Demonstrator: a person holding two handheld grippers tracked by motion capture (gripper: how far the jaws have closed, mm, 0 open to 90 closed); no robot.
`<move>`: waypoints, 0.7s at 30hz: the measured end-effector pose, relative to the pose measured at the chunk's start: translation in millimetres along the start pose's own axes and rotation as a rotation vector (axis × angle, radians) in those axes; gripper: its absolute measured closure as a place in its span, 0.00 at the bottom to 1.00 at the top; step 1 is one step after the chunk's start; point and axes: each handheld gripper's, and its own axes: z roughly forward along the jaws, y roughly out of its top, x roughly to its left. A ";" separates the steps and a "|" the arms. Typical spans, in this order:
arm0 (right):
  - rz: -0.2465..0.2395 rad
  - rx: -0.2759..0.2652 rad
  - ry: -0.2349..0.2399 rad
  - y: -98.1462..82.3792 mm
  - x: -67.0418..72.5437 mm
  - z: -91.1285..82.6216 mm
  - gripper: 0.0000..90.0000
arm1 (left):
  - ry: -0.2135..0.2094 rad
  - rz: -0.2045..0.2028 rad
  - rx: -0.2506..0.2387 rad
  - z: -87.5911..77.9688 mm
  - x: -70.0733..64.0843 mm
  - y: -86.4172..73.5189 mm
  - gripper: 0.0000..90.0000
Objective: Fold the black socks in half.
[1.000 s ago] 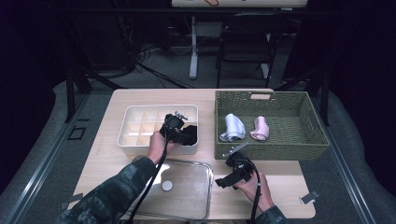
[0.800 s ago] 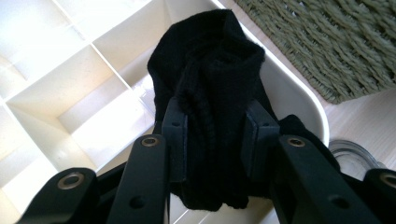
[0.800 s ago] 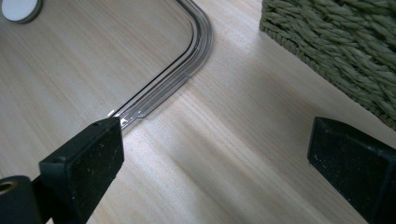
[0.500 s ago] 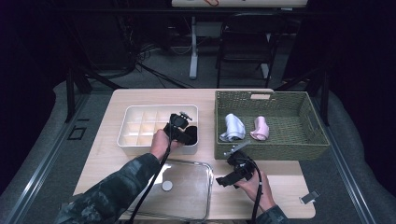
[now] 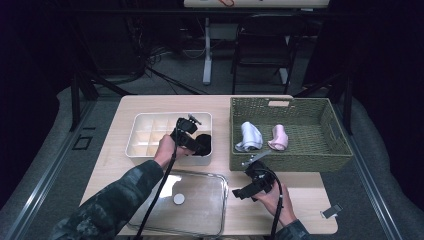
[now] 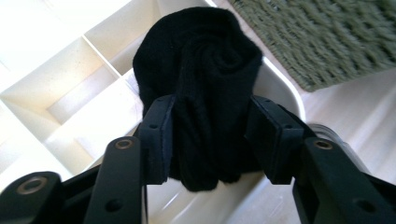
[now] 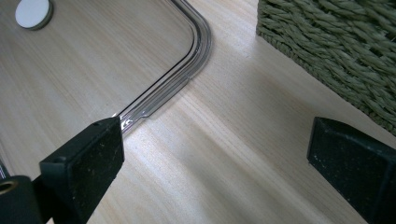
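nearest the person, one clear lid (image 5: pixel 185 202) with a single white knob is lying flat on the wooden surface (image 5: pixel 310 200), in front of the white divided box (image 5: pixel 150 135). just right of the lid, the right tool (image 5: pixel 252 182) is resting low over the bare surface, its jaws standing wide apart with nothing between them; in the right gripper view the lid's rounded corner (image 7: pixel 187 70) is lying beyond the left jaw.

farther out, the left tool (image 5: pixel 195 140) is reaching into the box's right-hand end. one rolled black sock (image 6: pixel 205 84) is sitting in the near right corner compartment of the box, sticking up above its rim. the jaws have just been opening, and in the left gripper view the sock is still sitting between the two pads, which are lying against its sides; whether they are still pressing on it i cannot tell.

right of the box, one green woven basket (image 5: pixel 300 160) is standing on the surface, close to it but apart. two rolled socks are lying inside the basket, side by side: one light blue-grey (image 5: pixel 249 136) and one pink (image 5: pixel 278 138).
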 end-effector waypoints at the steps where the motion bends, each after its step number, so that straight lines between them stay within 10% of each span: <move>1: -0.001 0.001 0.002 0.0 0.0 0.1 0.04 | -0.001 0.002 0.001 -0.9 -0.7 -0.6 0.58; 8: -0.009 0.003 -0.001 0.1 1.6 0.1 0.04 | -0.006 0.013 0.042 6.9 -2.5 -3.7 0.79; 21: -0.003 -0.002 0.036 0.6 -0.2 -2.9 0.04 | -0.017 0.035 0.078 20.0 -6.2 -1.1 0.79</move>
